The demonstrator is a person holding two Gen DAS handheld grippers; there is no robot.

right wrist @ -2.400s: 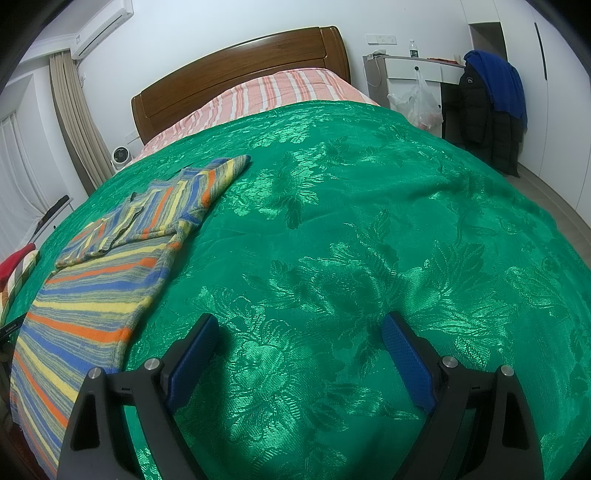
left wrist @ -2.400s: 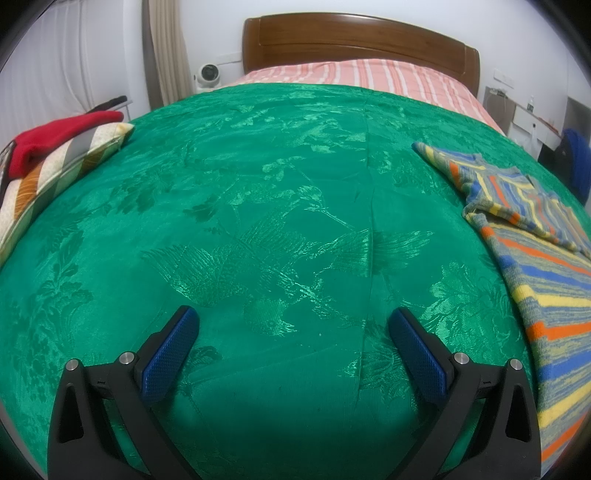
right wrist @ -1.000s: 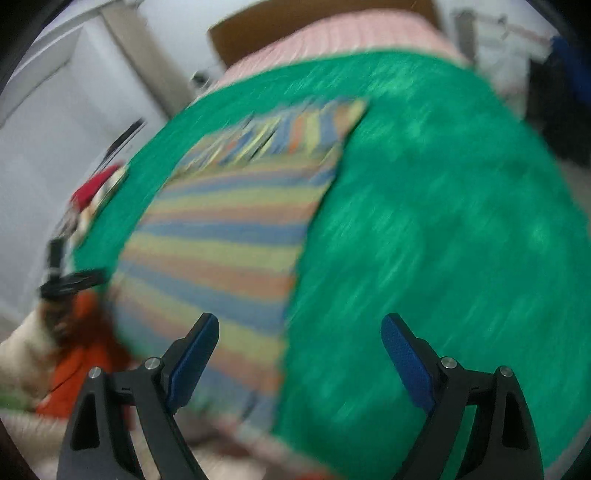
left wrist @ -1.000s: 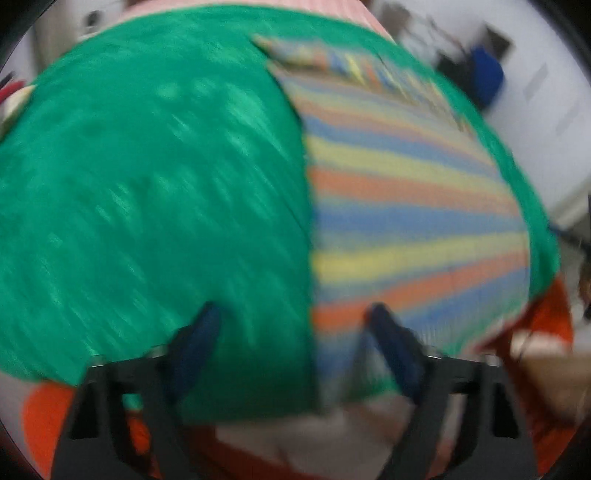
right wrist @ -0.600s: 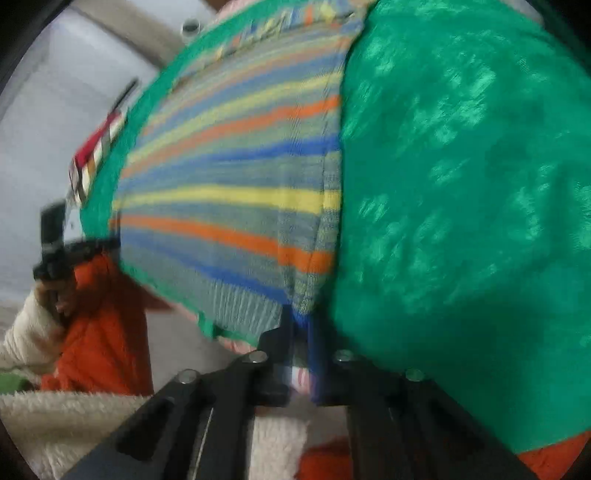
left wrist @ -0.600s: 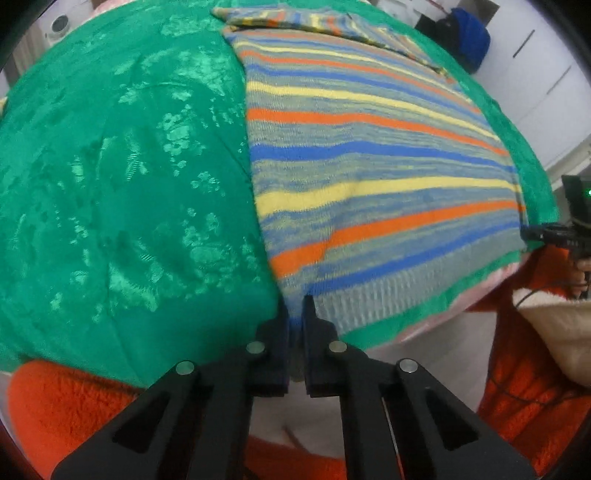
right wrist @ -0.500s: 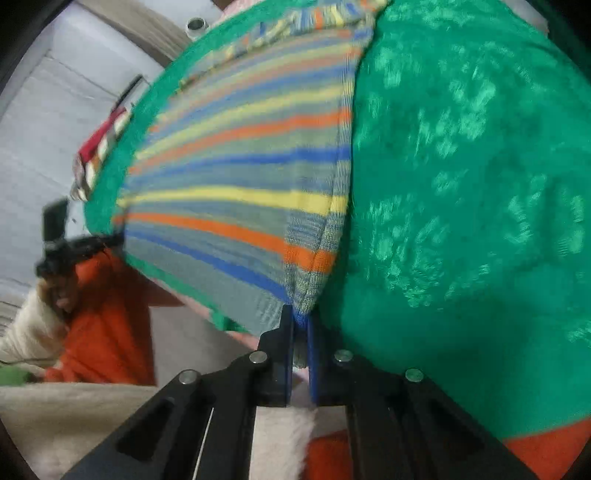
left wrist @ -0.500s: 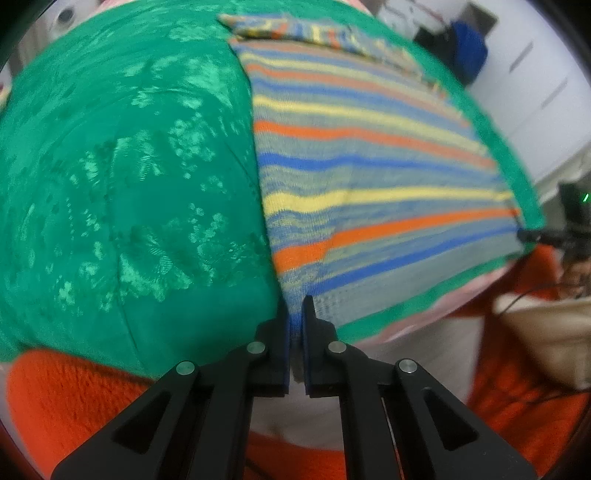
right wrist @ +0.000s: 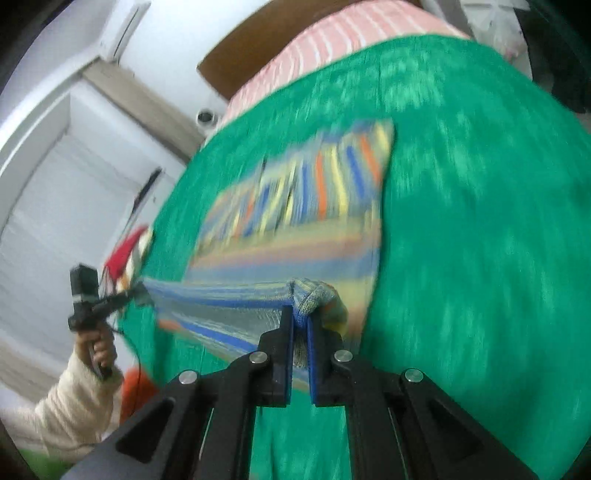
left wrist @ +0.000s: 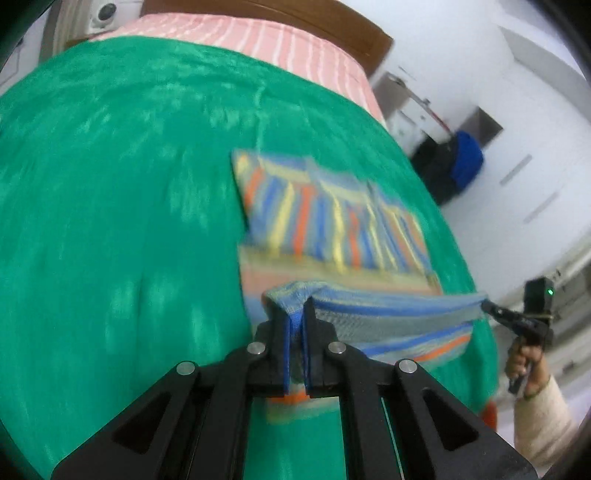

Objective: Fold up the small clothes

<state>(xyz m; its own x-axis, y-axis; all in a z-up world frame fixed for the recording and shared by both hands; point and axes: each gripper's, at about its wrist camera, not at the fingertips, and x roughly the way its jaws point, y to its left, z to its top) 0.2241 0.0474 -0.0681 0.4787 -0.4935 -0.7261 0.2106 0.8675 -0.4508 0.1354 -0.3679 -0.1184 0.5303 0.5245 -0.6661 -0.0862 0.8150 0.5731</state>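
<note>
Jaws: both pairs pinched together on the sweater's hem, one corner each.
Left gripper (left wrist: pixel 295 334): clamps the hem's left corner, raised off the bed.
Right gripper (right wrist: pixel 301 328): grips the opposite corner (a knitted wad bulges over its tips).
Striped sweater (left wrist: pixel 332 221): lies on the green bedspread (left wrist: pixel 110 221), hem lifted and stretched taut between the grippers, sleeves folded across the far end.
Background: pink striped sheet (left wrist: pixel 258 40) and wooden headboard (left wrist: pixel 332 18) beyond; both views are motion-blurred.
</note>
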